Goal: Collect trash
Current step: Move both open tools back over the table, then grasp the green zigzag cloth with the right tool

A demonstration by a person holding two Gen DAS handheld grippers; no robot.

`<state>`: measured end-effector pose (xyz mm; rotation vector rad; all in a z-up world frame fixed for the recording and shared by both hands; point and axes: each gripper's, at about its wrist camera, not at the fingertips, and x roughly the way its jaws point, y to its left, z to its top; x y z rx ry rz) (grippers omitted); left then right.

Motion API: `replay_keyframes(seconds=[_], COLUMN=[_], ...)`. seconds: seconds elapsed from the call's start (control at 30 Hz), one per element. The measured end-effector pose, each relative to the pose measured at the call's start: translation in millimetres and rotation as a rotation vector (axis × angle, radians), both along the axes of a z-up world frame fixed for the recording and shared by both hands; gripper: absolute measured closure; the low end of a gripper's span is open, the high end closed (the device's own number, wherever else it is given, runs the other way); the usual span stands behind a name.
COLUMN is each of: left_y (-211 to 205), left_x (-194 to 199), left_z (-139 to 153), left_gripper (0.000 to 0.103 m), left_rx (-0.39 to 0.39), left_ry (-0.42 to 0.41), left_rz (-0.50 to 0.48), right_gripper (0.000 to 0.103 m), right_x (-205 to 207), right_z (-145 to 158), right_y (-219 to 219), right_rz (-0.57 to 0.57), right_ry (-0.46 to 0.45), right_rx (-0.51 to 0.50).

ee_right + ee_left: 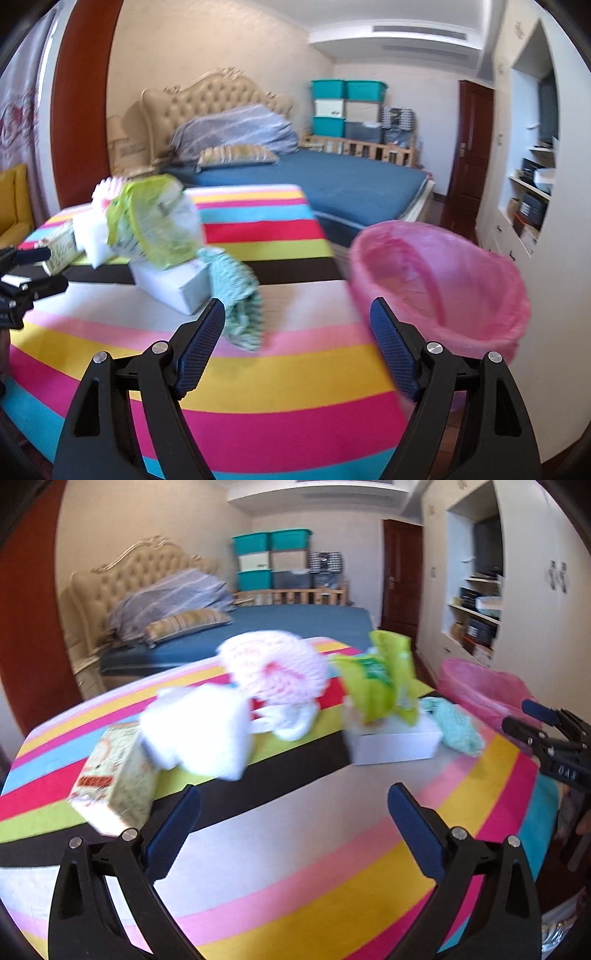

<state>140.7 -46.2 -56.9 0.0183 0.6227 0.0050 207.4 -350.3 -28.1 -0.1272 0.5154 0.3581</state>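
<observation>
Trash lies on a striped table (295,849): a printed carton (114,775), crumpled white tissue (195,734), a pink foam net (273,668), a green wrapper (384,675) on a white box (395,742), and a teal mesh cloth (454,727). A bin lined with a pink bag (439,280) stands at the table's right edge. My left gripper (293,794) is open and empty, short of the tissue. My right gripper (297,310) is open and empty, between the teal cloth (236,295) and the bin. The wrapper (155,221) and box (173,284) also show in the right view.
A bed with a blue sheet (332,177) stands behind the table, with stacked storage bins (273,557) beyond it. A wardrobe with open shelves (476,602) and a dark door (402,576) are on the right. The left gripper's tip (22,280) enters the right view at left.
</observation>
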Motion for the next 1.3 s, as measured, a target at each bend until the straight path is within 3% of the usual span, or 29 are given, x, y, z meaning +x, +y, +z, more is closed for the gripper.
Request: replay_keyframes(seconds=[0.13,0.3,0.5,0.67,1.03,1.1,1.23,1.3], left_y=[9,-2,-8,-8,-7,-7,-6,-7], left_x=[1,11,8,10,10,10,10,10], left_z=[3,0,2,2,1,1,1,1], left_gripper=[0.005,0.007,0.008,0.012,0.014,0.014,0.014,0.014], left_rx=[-0.039,-0.006,0.013,0.006,-0.006,-0.007,-0.008,-0.008], left_ry=[-0.003,0.039,0.016,0.025,0.025,0.025,0.028,0.027], left_rz=[0.017,0.018,0.009,0.003,0.01,0.01,0.011,0.009], right_gripper=[0.026,0.026,0.028,0.028,0.028,0.035,0.074,0.078], right_x=[10,24,34,31,46,49,47,43], right_z=[-3,0,-11,-8,-11,-15,-15,-12], right_y=[17,30,47,39,57,61,54,49], right_rz=[-0.001,-0.033,-0.052,-0.055,-0.02,-0.01,0.005,-0.002], right_ry=[0.041,0.092,0.12,0.105,0.171,0.193,0.195,0.176], right_rx=[-0.048,-0.061,-0.12,-0.071,-0.119,-0.139,-0.092,-0.066])
